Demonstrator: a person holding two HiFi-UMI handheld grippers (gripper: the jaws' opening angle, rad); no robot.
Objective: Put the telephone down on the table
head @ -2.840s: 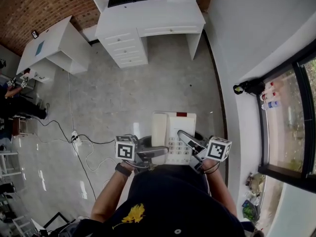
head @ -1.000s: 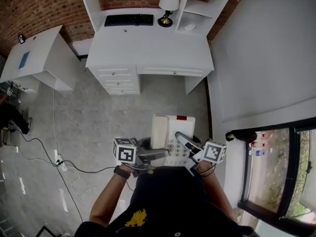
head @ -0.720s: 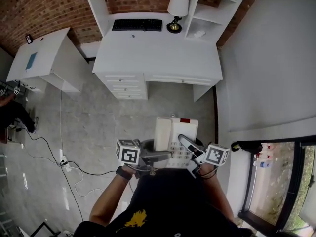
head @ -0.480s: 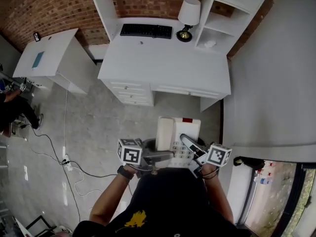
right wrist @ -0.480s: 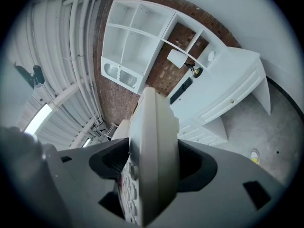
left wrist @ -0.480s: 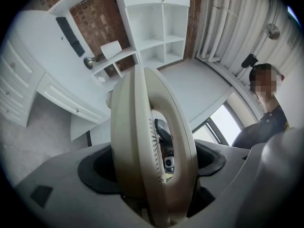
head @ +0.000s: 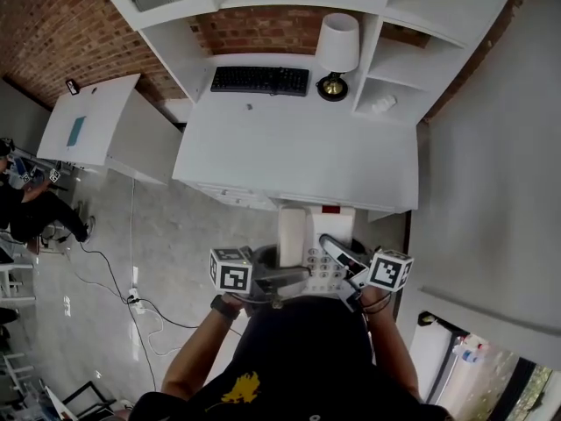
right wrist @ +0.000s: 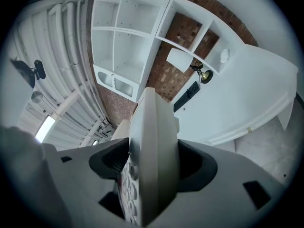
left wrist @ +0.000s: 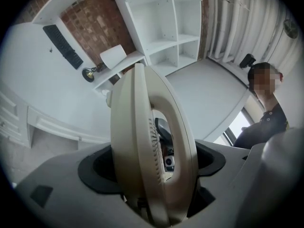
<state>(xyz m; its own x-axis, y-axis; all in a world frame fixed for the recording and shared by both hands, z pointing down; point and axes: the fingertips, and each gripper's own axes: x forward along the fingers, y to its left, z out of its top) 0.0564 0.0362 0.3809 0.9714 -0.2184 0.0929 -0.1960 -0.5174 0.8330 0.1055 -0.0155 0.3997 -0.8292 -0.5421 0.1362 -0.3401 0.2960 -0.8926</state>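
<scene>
A cream telephone (head: pixel 314 242) with handset and keypad is carried level between both grippers, just at the near edge of the white desk (head: pixel 298 156). My left gripper (head: pixel 287 275) is shut on the handset side of the telephone (left wrist: pixel 152 146), which fills the left gripper view between the jaws. My right gripper (head: pixel 337 254) is shut on the keypad side of the telephone (right wrist: pixel 152 160), seen edge-on in the right gripper view. The phone hangs in the air above the floor and the desk's front edge.
On the desk stand a black keyboard (head: pixel 259 80) and a lamp with a white shade (head: pixel 337 45), under white shelves (head: pixel 412 60). A second white table (head: pixel 88 130) sits at the left. Cables (head: pixel 131 279) lie on the grey floor. A person (left wrist: pixel 266 103) shows in the left gripper view.
The person has walked toward the desk carrying the telephone; the desk has come much closer and now reaches the phone's far edge. Both grips on the phone look unchanged.
</scene>
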